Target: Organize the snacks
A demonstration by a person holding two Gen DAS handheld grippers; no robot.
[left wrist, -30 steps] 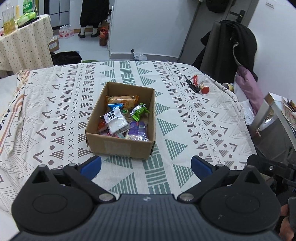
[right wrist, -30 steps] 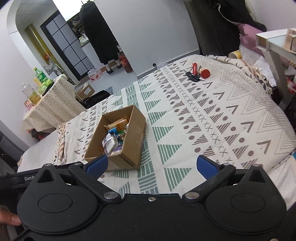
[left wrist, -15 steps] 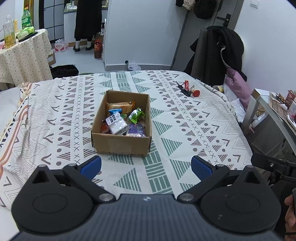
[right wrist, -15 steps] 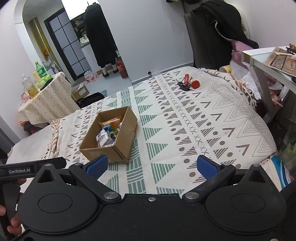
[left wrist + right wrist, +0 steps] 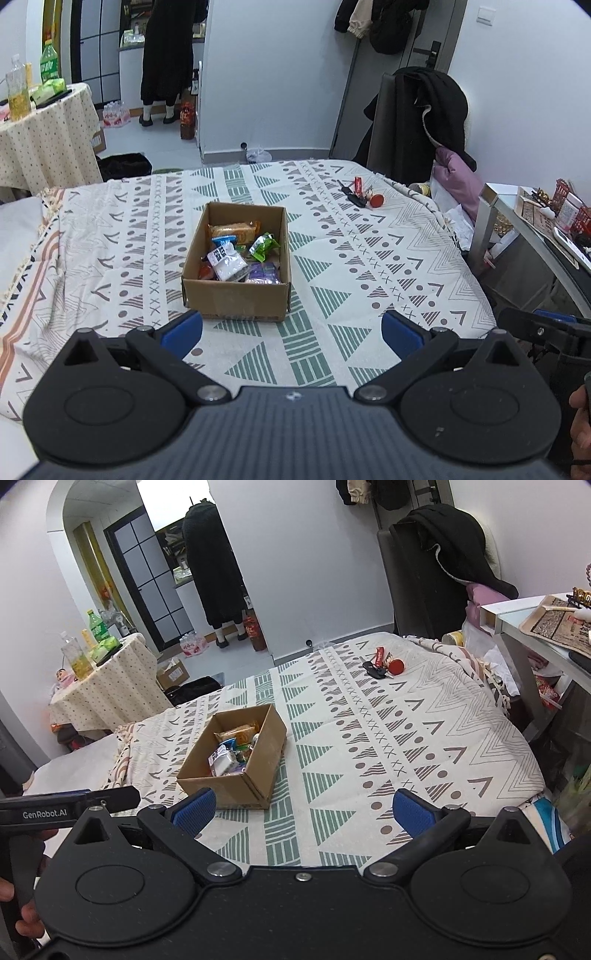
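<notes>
A cardboard box [image 5: 236, 280] sits open-topped on the patterned bedspread [image 5: 369, 266], near the middle of the bed and a little to the left. Inside lie the snacks — an orange packet [image 5: 233, 231] at the far end, a green packet [image 5: 264, 246] toward the right wall, a white packet [image 5: 227, 261] in the middle, a purple packet [image 5: 263, 273] at the near right, and a small blue packet [image 5: 224, 242] between the orange and the white one. A bunch of keys [image 5: 360, 195] lies well apart at the far right of the bed.

The left gripper [image 5: 291, 334] hangs nearer than the box, its blue pads spread wide and empty. The right gripper [image 5: 303, 810] — likewise spread and empty — hovers near the box's near right corner.
</notes>
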